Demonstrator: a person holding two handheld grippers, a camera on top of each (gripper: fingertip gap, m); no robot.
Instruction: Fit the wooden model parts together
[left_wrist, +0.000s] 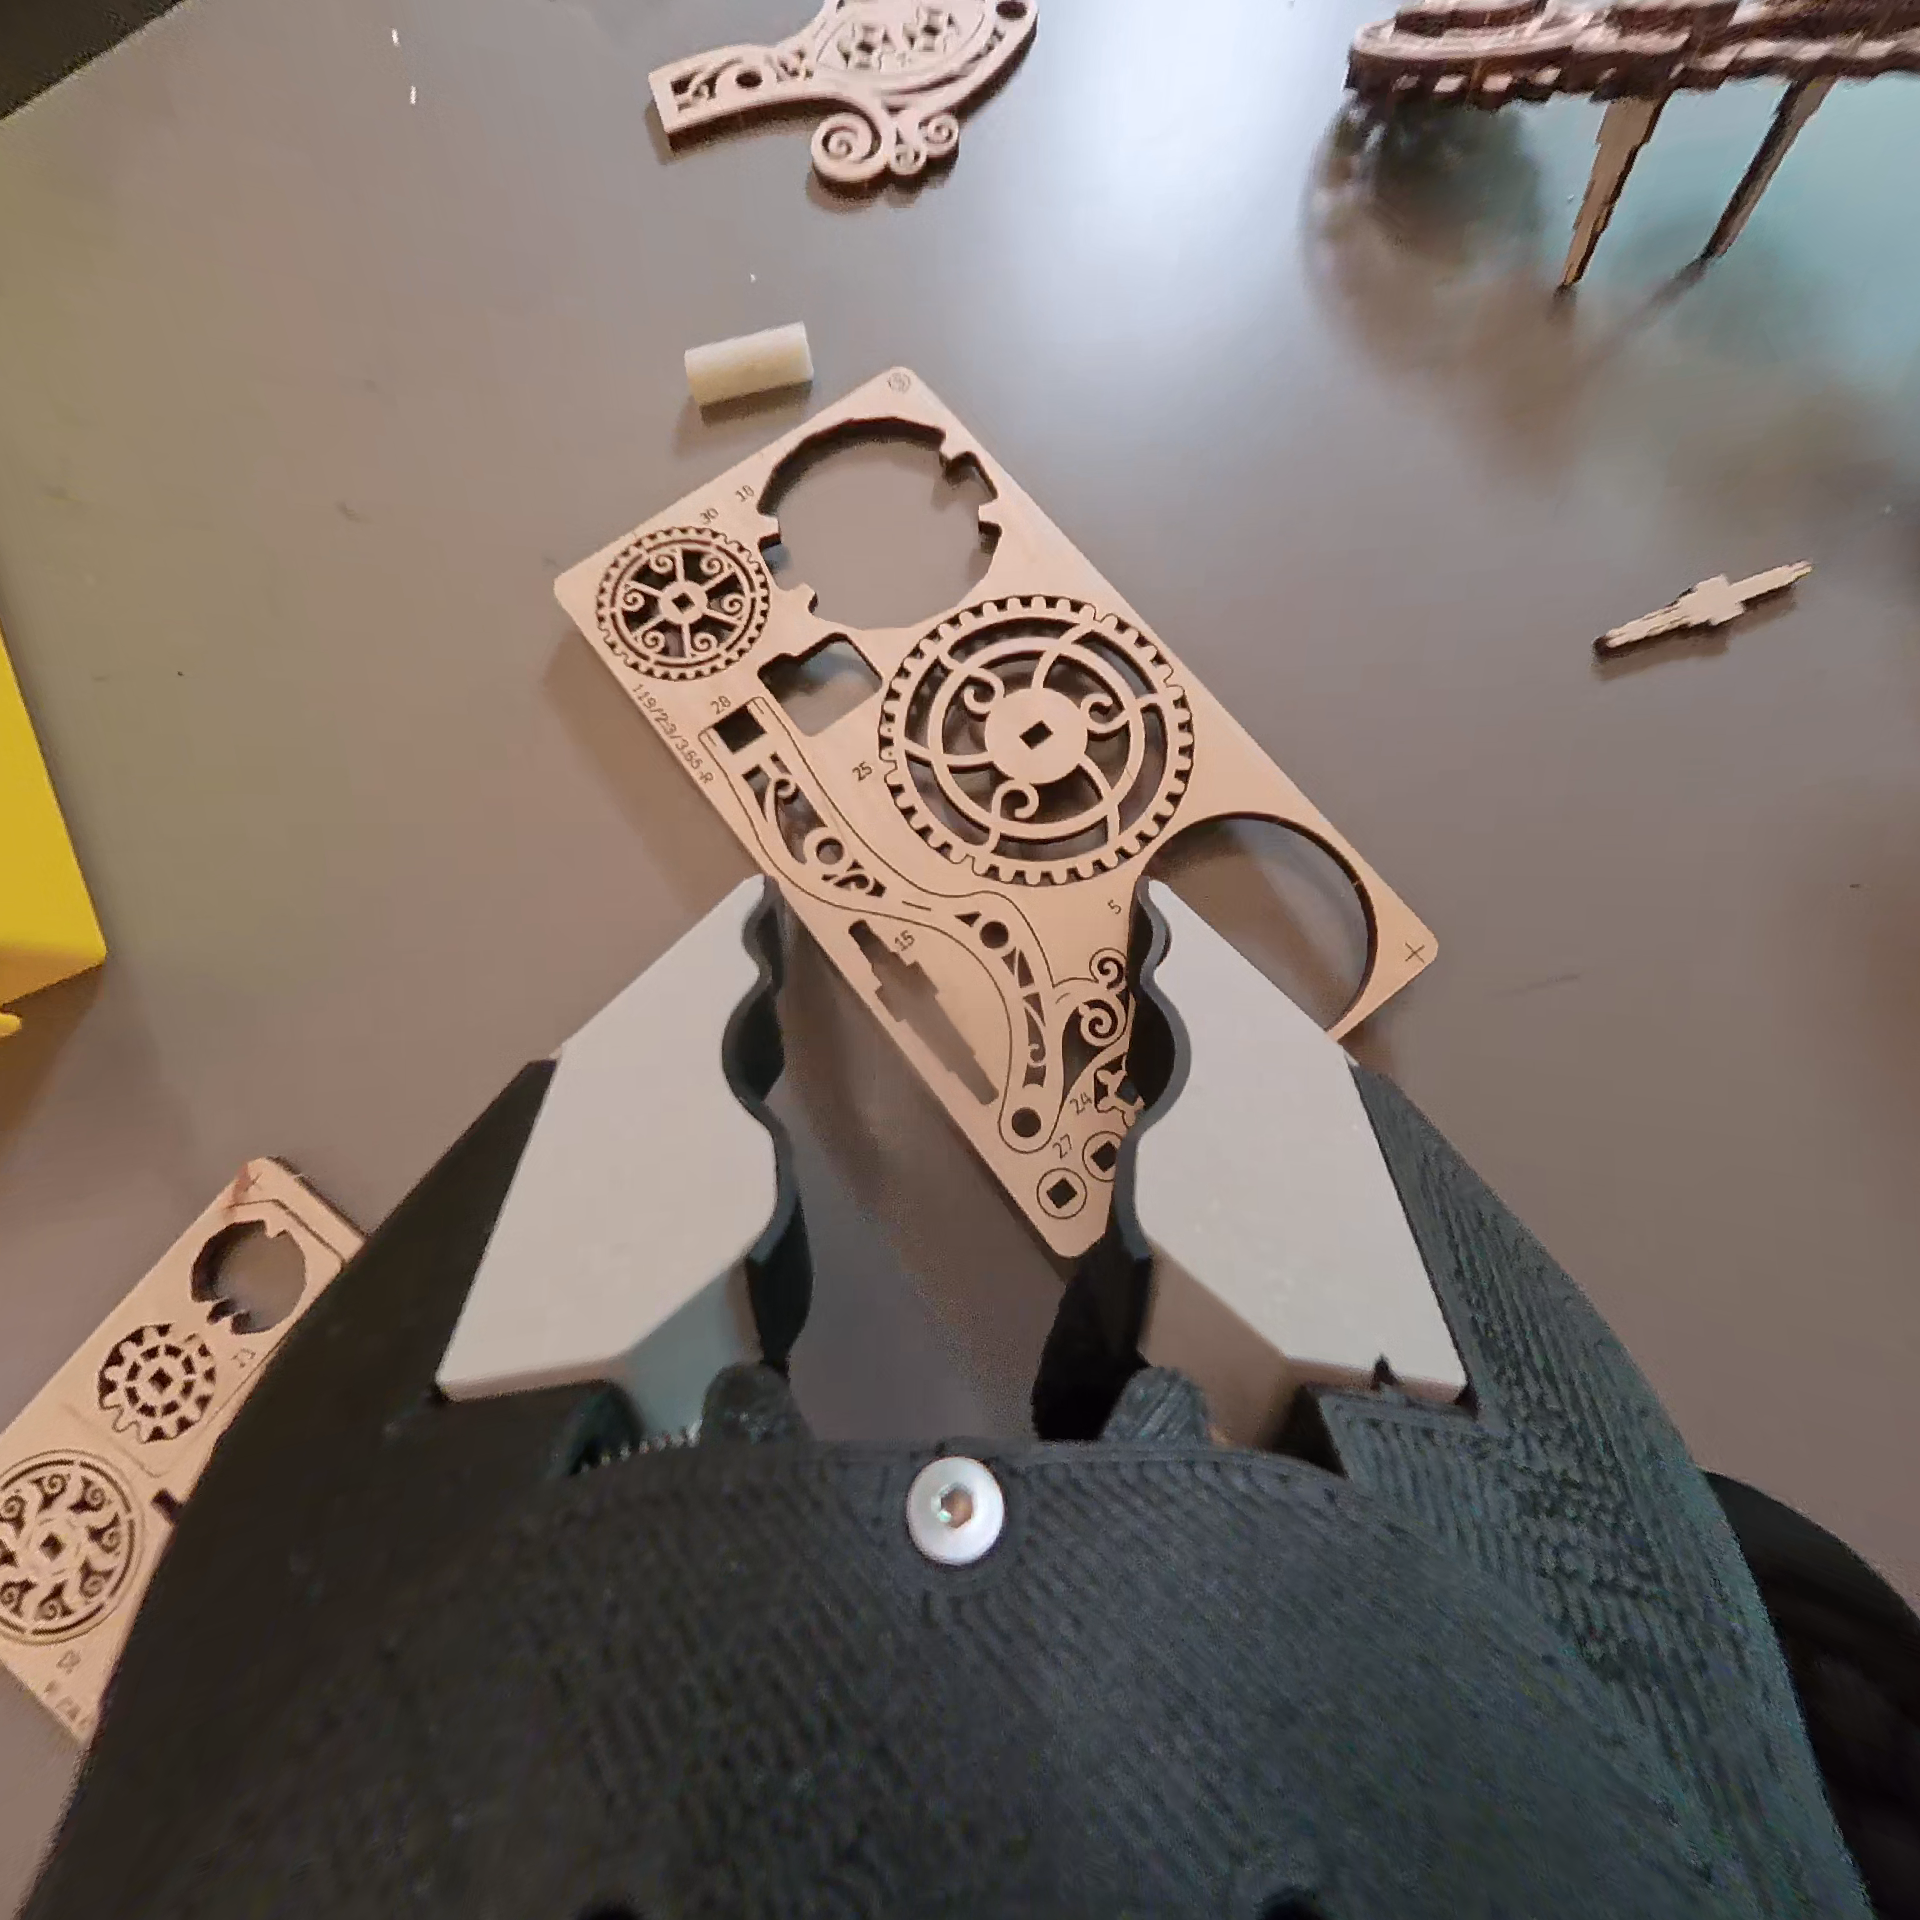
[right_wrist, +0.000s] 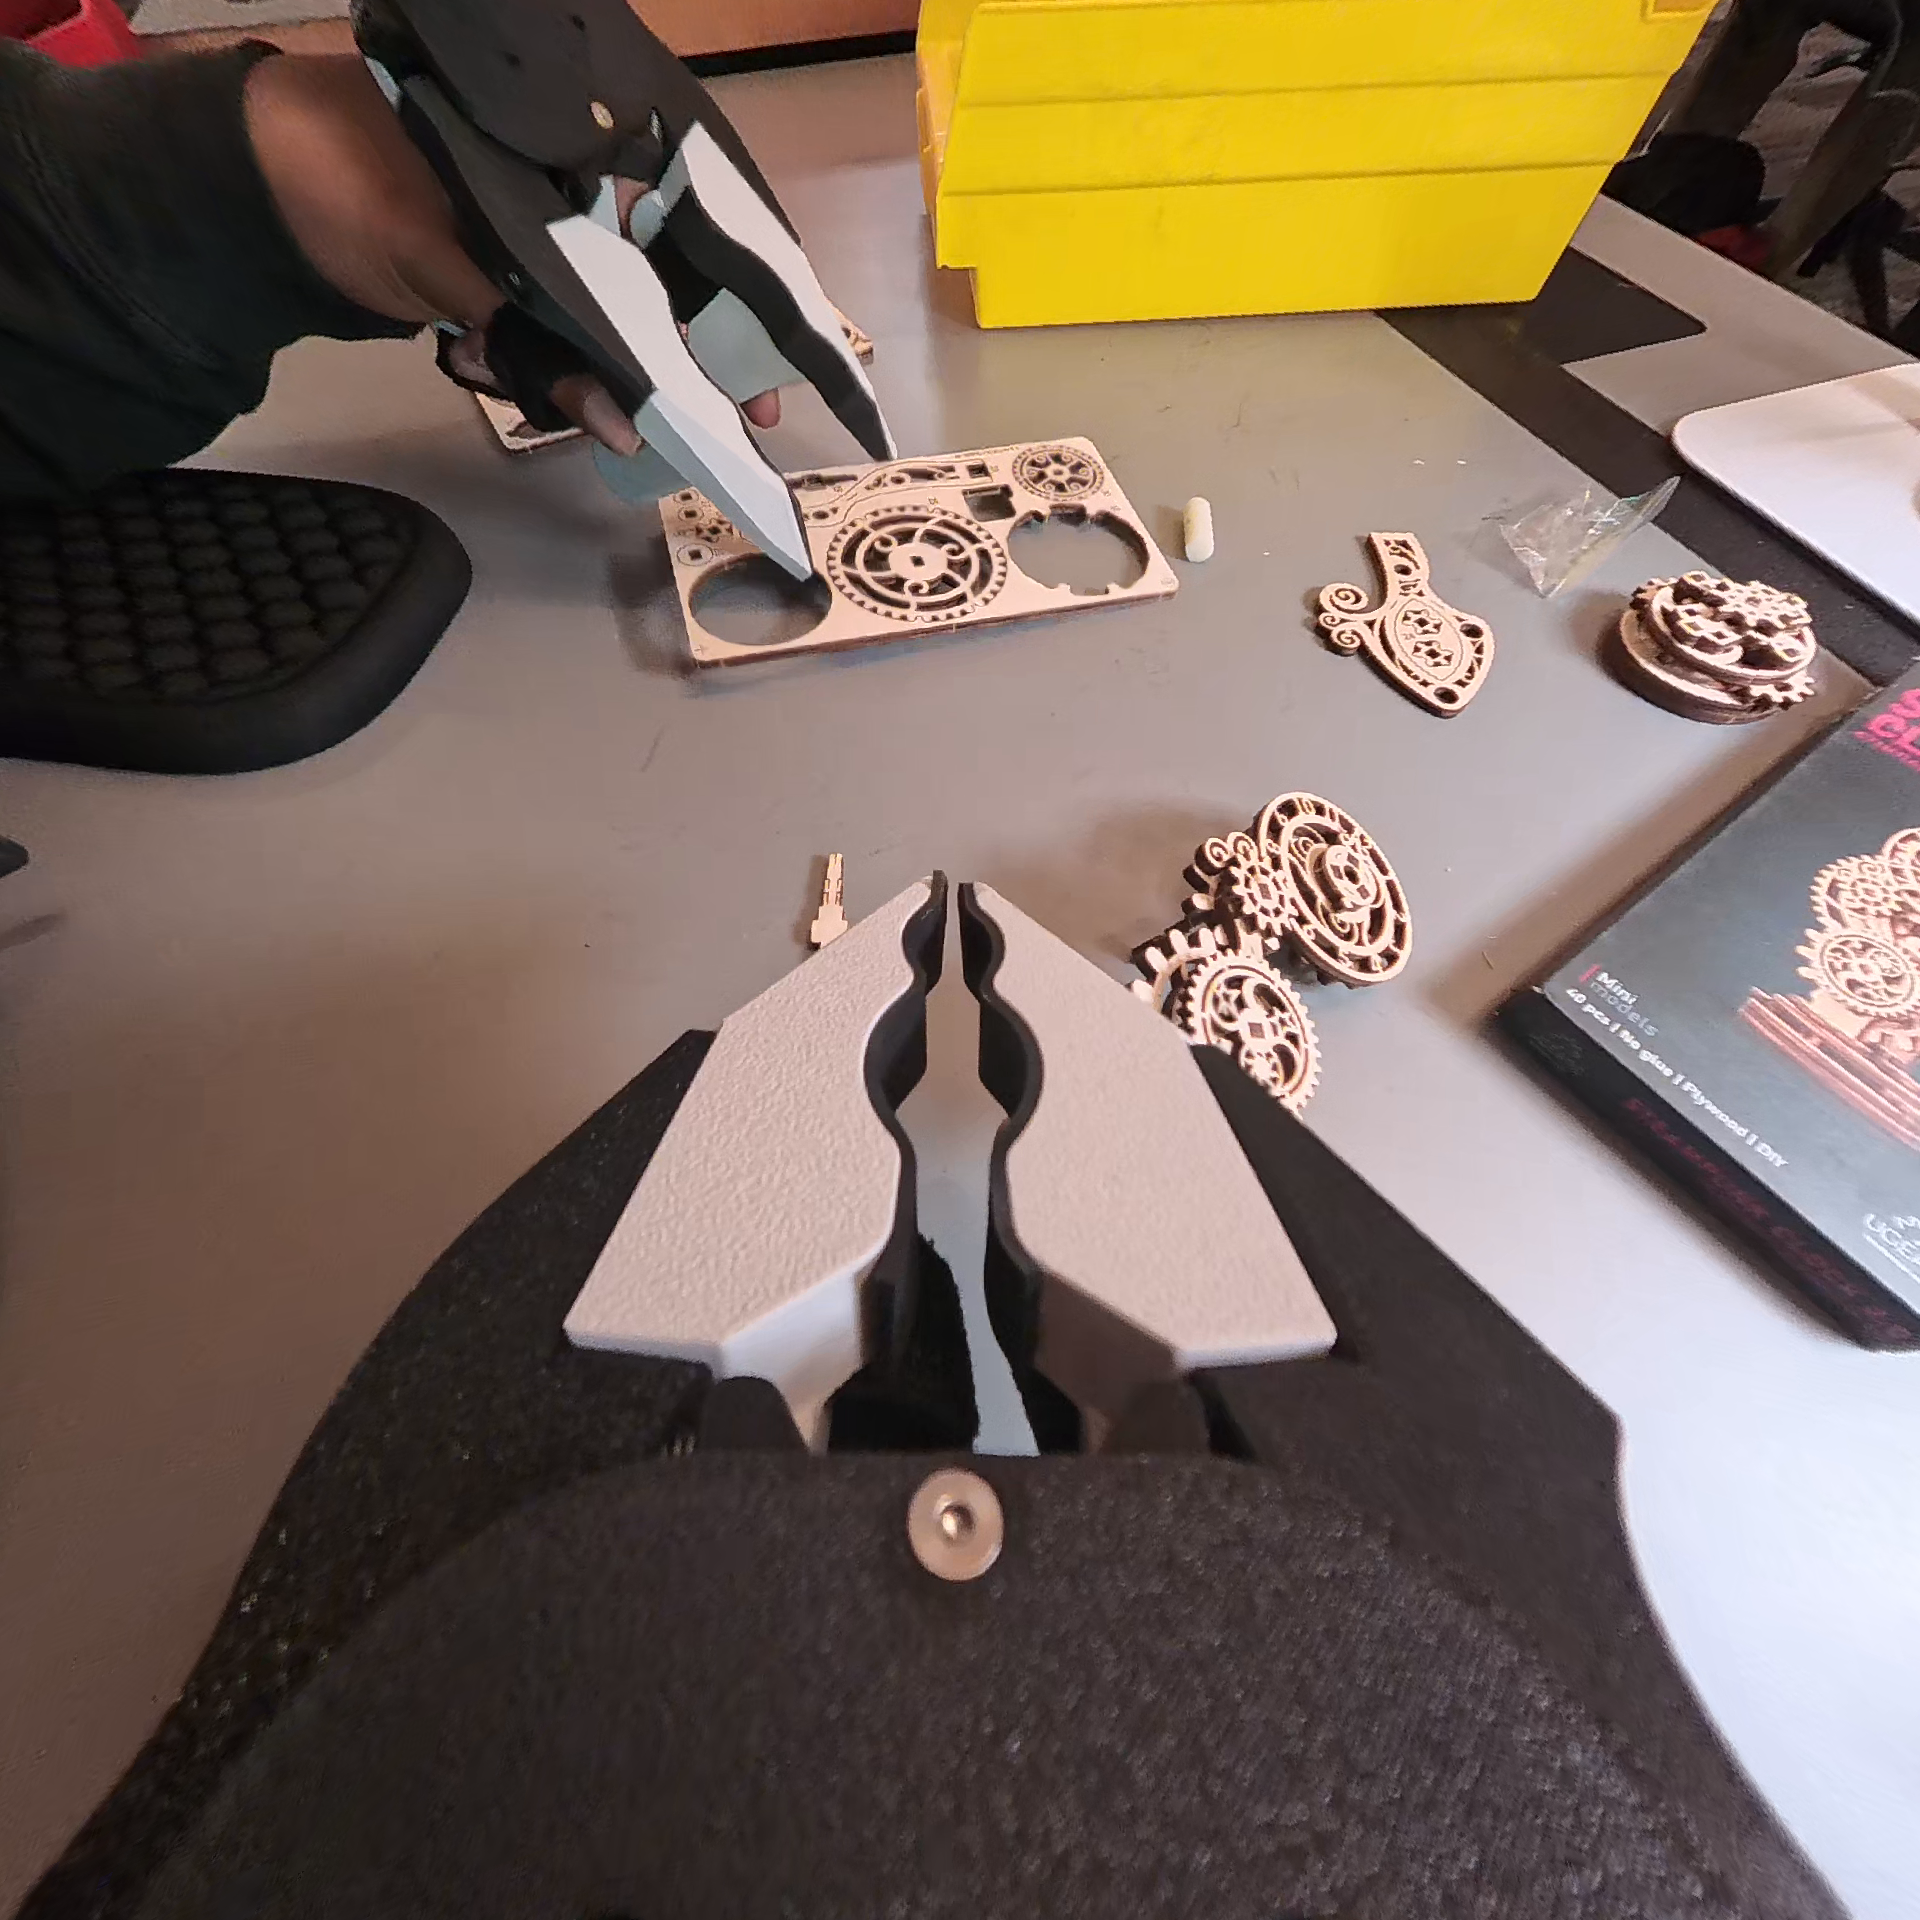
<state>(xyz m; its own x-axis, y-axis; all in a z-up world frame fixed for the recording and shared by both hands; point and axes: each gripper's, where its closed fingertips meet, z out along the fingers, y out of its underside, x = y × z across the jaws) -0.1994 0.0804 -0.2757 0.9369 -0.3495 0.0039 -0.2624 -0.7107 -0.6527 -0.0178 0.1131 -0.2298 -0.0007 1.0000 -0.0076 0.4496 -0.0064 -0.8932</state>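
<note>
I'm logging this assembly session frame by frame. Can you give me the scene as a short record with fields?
surface: grey table
left gripper: open, over the near end of the wooden parts sheet
right gripper: shut, empty, above the table
sheet state: large gear and small gear still in it, two round holes empty
loose parts: scroll-cut piece, small pin, white cylinder
built parts: gear assembly, round stack
also: yellow bin, kit box
</note>
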